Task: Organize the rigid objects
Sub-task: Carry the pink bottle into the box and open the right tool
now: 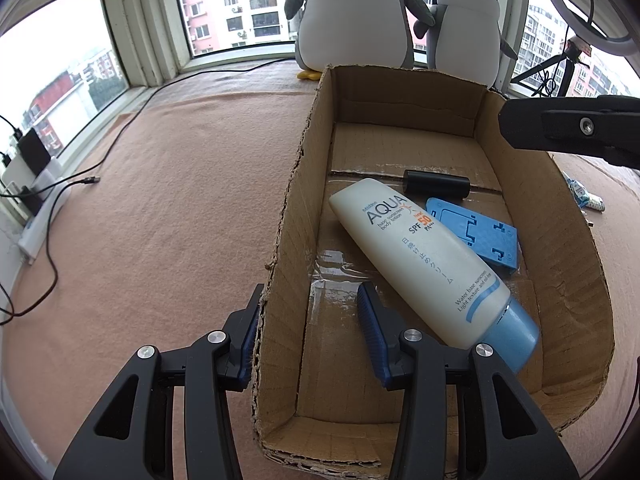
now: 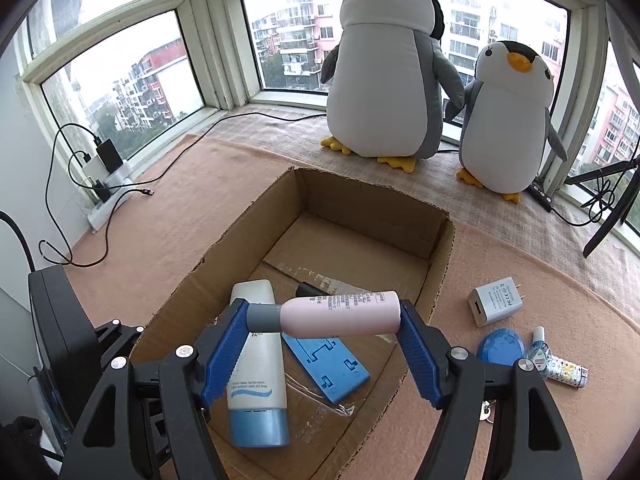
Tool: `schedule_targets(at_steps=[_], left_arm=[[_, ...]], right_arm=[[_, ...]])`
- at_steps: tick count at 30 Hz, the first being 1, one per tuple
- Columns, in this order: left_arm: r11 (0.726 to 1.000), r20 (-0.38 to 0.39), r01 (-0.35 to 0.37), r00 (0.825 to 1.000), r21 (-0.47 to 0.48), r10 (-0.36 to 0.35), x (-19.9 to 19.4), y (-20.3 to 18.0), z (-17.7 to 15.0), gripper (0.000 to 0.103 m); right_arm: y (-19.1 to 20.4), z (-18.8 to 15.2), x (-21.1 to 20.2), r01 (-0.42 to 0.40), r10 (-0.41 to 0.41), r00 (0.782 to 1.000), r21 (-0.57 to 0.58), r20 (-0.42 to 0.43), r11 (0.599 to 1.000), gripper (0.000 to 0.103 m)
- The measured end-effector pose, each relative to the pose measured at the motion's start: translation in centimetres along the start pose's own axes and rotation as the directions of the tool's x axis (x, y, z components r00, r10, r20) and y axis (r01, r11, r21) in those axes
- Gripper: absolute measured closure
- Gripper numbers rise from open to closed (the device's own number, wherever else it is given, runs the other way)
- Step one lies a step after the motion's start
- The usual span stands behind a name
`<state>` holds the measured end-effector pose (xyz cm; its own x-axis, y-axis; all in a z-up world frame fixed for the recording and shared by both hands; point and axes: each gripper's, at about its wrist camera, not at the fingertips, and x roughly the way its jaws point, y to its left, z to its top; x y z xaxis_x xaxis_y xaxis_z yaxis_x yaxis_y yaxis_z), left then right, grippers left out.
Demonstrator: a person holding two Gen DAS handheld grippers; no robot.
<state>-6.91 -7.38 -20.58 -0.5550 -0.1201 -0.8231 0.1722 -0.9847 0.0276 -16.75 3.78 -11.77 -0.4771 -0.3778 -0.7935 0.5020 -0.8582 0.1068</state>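
Note:
An open cardboard box (image 2: pixel 440 264) sits on the pink felt. Inside it lie a white AQUA sunscreen tube (image 1: pixel 420 256) with a blue cap, a blue plastic stand (image 1: pixel 480 236) and a black cylinder (image 1: pixel 436 186). My right gripper (image 2: pixel 324 320) is shut on a pink bottle (image 2: pixel 340 314) with a grey cap. It holds the bottle end to end, level, above the box's near part. My left gripper (image 1: pixel 308 320) is open and straddles the box's left wall (image 1: pixel 304 168), one finger outside and one inside near the tube.
On the felt right of the box lie a white charger (image 2: pixel 496 300), a blue round disc (image 2: pixel 500 346) and a small patterned bottle (image 2: pixel 560 364). Two penguin plushes (image 2: pixel 384 80) stand by the window. Cables and a power strip (image 2: pixel 108 200) run along the left; tripod legs (image 2: pixel 608 216) stand at right.

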Motion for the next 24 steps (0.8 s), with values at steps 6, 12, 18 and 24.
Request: schedule_targets(at_steps=[6, 12, 18, 24], left_arm=[[1.000, 0.000, 0.000, 1.000, 0.000, 0.000, 0.00, 0.00, -0.01, 0.060], [1.000, 0.000, 0.000, 1.000, 0.000, 0.000, 0.01, 0.01, -0.02, 0.060], [1.000, 0.001, 0.001, 1.000, -0.001, -0.001, 0.00, 0.09, 0.03, 0.060], [1.000, 0.000, 0.001, 1.000, -0.001, -0.001, 0.01, 0.08, 0.02, 0.060]], right_arm=[[-0.12, 0.15, 0.40, 0.001, -0.001, 1.000, 0.009, -0.003, 1.000, 0.033], [0.29, 0.18, 0.41, -0.012, 0.012, 1.000, -0.014, -0.003, 1.000, 0.031], [0.23, 0.34, 0.28, 0.008, -0.008, 1.000, -0.001, 0.008, 1.000, 0.019], [0.10, 0.28, 0.23, 0.013, -0.013, 1.000, 0.000, 0.008, 1.000, 0.019]])
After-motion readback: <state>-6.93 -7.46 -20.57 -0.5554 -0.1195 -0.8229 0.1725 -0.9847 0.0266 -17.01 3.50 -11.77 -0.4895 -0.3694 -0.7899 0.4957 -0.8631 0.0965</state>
